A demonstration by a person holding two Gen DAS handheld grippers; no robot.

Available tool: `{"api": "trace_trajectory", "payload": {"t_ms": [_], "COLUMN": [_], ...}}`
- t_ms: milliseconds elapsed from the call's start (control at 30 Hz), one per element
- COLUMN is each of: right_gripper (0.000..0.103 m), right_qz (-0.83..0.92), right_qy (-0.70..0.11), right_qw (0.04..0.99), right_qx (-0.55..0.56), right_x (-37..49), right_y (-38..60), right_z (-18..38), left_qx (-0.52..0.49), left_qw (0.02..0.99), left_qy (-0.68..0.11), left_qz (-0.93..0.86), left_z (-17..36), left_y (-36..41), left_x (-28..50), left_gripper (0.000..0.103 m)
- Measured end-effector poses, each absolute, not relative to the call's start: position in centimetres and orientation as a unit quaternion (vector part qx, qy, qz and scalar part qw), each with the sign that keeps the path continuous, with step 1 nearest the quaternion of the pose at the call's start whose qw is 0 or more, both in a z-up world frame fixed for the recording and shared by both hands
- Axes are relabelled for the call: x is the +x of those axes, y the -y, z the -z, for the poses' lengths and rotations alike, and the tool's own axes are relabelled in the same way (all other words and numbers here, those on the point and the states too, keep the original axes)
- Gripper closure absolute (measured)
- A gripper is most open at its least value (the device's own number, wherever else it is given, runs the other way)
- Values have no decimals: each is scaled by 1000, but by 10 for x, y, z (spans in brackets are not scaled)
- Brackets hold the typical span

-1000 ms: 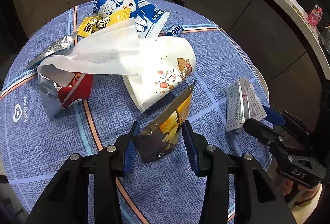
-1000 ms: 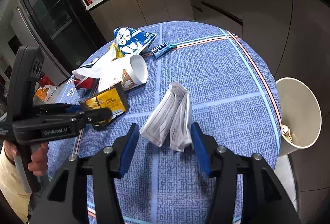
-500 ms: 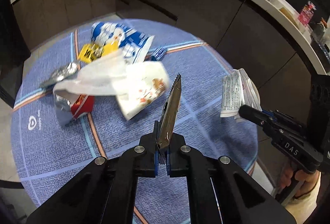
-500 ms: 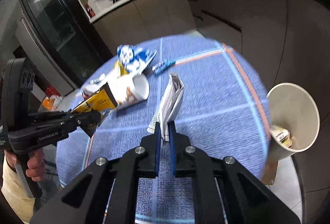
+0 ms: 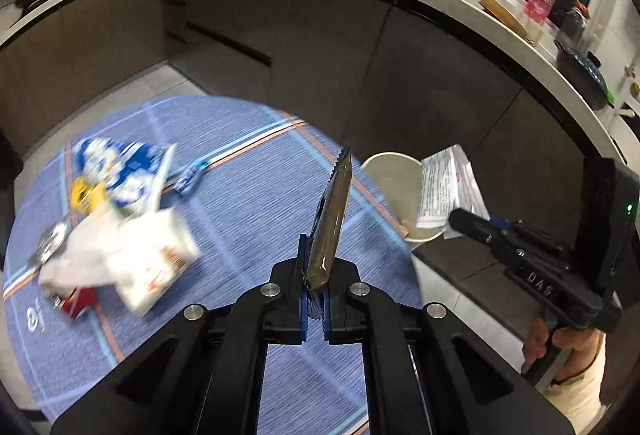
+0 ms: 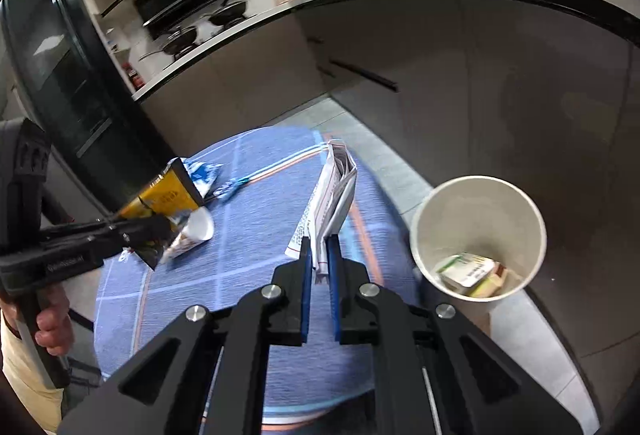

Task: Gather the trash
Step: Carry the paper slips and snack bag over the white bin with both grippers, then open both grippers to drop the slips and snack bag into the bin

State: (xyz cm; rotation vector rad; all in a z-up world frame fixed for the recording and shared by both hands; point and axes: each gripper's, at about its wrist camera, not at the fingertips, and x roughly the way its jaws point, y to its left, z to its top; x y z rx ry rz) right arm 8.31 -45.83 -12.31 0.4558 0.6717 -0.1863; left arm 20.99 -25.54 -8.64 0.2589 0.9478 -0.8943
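My left gripper (image 5: pixel 315 277) is shut on a yellow and dark snack packet (image 5: pixel 332 211), held edge-on above the round blue table (image 5: pixel 248 231). The packet also shows in the right wrist view (image 6: pixel 166 201). My right gripper (image 6: pixel 319 263) is shut on folded white paper (image 6: pixel 334 191), raised near the table's right edge; the paper also shows in the left wrist view (image 5: pixel 444 189). A white bin (image 6: pixel 478 237) stands on the floor to the right of the table and holds some boxes. In the left wrist view the bin (image 5: pixel 394 171) is beyond the packet.
On the table lie a white paper cup (image 5: pixel 150 259), a tissue (image 5: pixel 80 255), a blue and white bag (image 5: pixel 116 165), a small blue wrapper (image 5: pixel 192 175), a yellow sachet (image 5: pixel 84 193) and a red packet (image 5: pixel 76 305). Dark kitchen cabinets (image 5: pixel 280 35) curve behind.
Both grippers closed on their items and lifted them off the table. Both have swung up and to the right, toward the white bin.
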Motion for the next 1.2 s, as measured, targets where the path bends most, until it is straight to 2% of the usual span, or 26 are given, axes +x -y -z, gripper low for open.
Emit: {"api": "trace_trajectory", "payload": {"t_ms": [500,1033,1200], "right_gripper": [94,92,89], "right_qz": [143,163,166], "right_qy": [-330,-372,-388], "right_qw": [899,871,865], "right_qx": [250,274,270], "right_x": [56,69,75], "right_y": [530,595,603], "right_z": [168,242,259], "left_qx": [165,207,223], "left_qw": [746,684,674], "left_qy": [-449,-505,-515], "left_qz": [464,483,480], "left_z": [112,191,211], "left_y": [372,482,501], "left_x": [202,225,226], "left_gripper": [99,99,98]}}
